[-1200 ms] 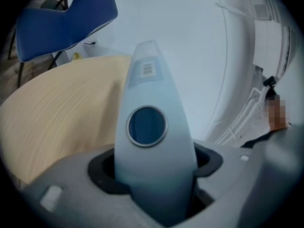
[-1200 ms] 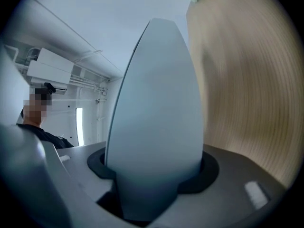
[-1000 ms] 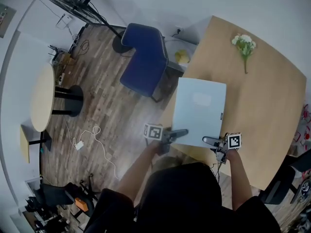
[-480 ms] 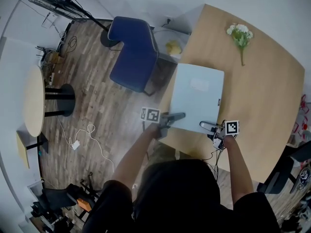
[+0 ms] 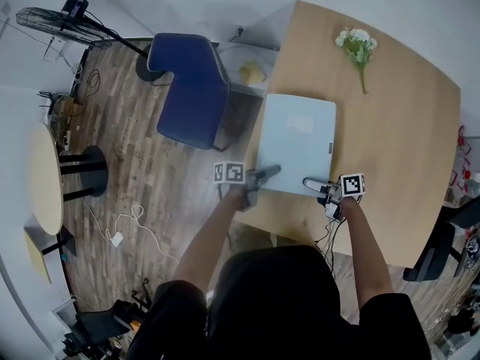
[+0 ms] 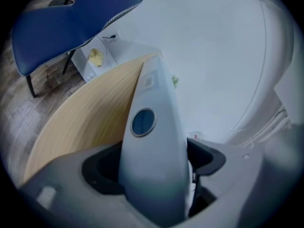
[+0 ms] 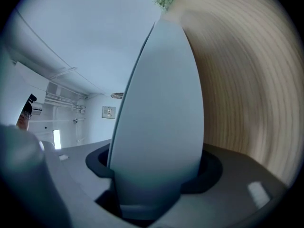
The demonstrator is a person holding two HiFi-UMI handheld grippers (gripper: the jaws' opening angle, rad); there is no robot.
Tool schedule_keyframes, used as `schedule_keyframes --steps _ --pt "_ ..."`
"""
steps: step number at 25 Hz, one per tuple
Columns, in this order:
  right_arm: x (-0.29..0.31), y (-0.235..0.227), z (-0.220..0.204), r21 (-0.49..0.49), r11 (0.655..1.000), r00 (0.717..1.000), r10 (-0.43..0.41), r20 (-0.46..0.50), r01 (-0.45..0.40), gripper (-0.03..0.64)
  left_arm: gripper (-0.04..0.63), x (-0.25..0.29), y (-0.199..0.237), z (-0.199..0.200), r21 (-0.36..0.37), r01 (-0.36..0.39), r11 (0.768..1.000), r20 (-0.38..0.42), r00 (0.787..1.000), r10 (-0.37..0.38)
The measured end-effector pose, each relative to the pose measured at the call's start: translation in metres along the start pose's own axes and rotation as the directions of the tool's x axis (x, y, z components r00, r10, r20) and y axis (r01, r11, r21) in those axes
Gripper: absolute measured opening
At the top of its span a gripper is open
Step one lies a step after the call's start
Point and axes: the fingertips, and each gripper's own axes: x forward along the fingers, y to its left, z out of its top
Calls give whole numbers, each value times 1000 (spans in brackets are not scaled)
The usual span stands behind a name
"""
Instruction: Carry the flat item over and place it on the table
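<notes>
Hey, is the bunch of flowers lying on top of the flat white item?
No, the flowers lie on the bare wooden table near its far edge, well apart from the flat white item.

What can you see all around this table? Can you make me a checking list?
Surface: light wooden table, holding two things.
Job's things: flat pale grey rectangular panel lying on the table near its edge.
Clutter: small bunch of white flowers at the far side.
Grippers: left gripper and right gripper are at the panel's near edge with the panel between their jaws. Both are opening. The left shows a gap beside it; the right's pads look against it.
Cables: white cable on the wooden floor; thin wires under the right gripper.
Surroundings: blue padded chair, black standing fan, round pale side table.
</notes>
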Motion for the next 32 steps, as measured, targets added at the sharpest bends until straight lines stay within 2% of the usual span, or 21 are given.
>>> schedule_keyframes --steps 3,8,13,16,21,25,30,32 --pt "-5 -20 0 -4 990 990 -142 8 142 371 422 2 7 3 3 -61 998 -31 998 61" --pt "-5 -40 -2 -40 944 945 -326 26 327 442 445 -2 16 4 42 -145 989 -45 988 147" --pt "-4 -43 -4 -59 901 902 -428 52 430 465 446 -6 23 6 108 -231 967 -70 969 239" --pt "-7 -43 -4 -63 871 873 -482 79 487 489 445 -3 22 5 110 -233 966 -96 965 244" --pt "-8 -44 -8 -56 842 842 -532 91 537 506 445 -7 22 2 129 -255 958 -133 953 272" --pt "-13 -48 -12 -56 790 791 -606 84 610 511 426 -5 24 -1 195 -296 935 -155 932 327" --pt "-16 -51 -14 -37 755 755 -650 88 654 511 421 -4 25 0 229 -312 922 -157 923 351" --pt "-21 -54 -16 -45 716 717 -692 86 697 500 418 -5 27 -2 256 -324 911 -174 911 373"
